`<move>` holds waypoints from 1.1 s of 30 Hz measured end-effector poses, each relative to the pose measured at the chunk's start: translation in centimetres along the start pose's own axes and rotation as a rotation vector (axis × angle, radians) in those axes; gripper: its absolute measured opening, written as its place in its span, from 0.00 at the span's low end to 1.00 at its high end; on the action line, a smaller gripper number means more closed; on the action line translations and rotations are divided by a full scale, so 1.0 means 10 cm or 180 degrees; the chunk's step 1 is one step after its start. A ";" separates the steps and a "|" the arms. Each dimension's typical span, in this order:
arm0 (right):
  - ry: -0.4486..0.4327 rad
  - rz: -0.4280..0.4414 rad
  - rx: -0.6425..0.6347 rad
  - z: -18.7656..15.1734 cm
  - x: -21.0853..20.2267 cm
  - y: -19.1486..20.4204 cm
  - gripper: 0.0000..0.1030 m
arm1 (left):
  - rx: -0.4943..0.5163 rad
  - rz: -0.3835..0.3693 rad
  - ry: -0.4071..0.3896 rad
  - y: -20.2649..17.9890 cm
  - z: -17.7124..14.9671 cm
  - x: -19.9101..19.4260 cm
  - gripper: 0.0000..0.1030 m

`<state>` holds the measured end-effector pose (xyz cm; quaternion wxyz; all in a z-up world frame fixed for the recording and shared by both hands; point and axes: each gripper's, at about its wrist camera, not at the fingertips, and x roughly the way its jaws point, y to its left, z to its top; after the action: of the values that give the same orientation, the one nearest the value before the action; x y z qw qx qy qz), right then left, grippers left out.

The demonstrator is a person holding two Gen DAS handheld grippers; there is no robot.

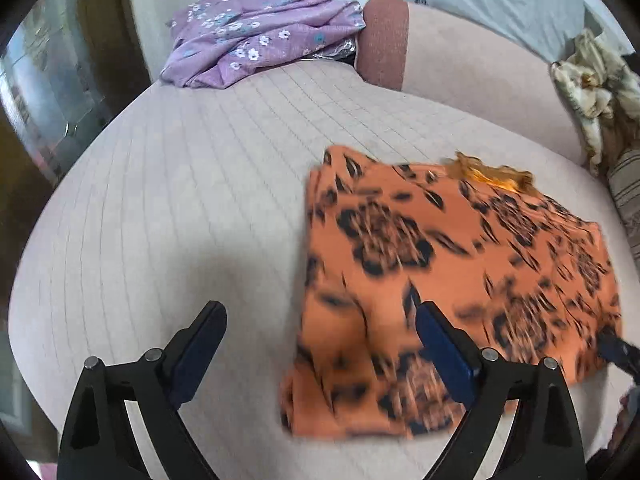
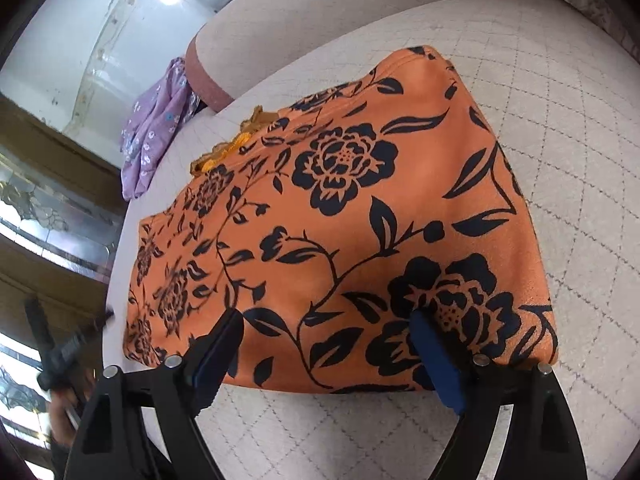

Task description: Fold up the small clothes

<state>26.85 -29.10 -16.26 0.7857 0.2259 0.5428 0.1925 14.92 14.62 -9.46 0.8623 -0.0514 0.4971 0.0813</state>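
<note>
Left wrist view: the left gripper (image 1: 320, 316) hovers with fingers spread, holding nothing, over a pale quilted cushion (image 1: 180, 200). The folded orange floral garment (image 1: 440, 280) lies right of centre; a purple flowered cloth (image 1: 256, 36) is heaped at the far edge.

Right wrist view: the right gripper (image 2: 328, 328) has fingers spread at the garment's (image 2: 340, 200) near edge; a white wall (image 2: 80, 40) rises behind.

Your left gripper (image 1: 320, 316) has its jaws spread wide, with nothing between the blue pads (image 1: 444, 356). Its fingers rise from 7 and 5 o'clock in the left wrist view, tips aimed toward 12. Your right gripper (image 2: 326, 328) is just as wide apart and grips nothing, fingers rising from the same corners of its own view. In the right wrist view, your left gripper appears blurred at 8 o'clock.
</note>
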 end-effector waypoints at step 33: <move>-0.0355 0.0227 0.0457 -0.85 -0.55 -0.02 0.87 | 0.0309 0.0155 -0.0330 -0.46 0.05 -0.30 0.93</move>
<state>16.99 -31.07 -14.82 0.7891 0.3113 0.5022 0.1680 14.72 9.92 -6.57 0.8862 0.0069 0.4562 0.0806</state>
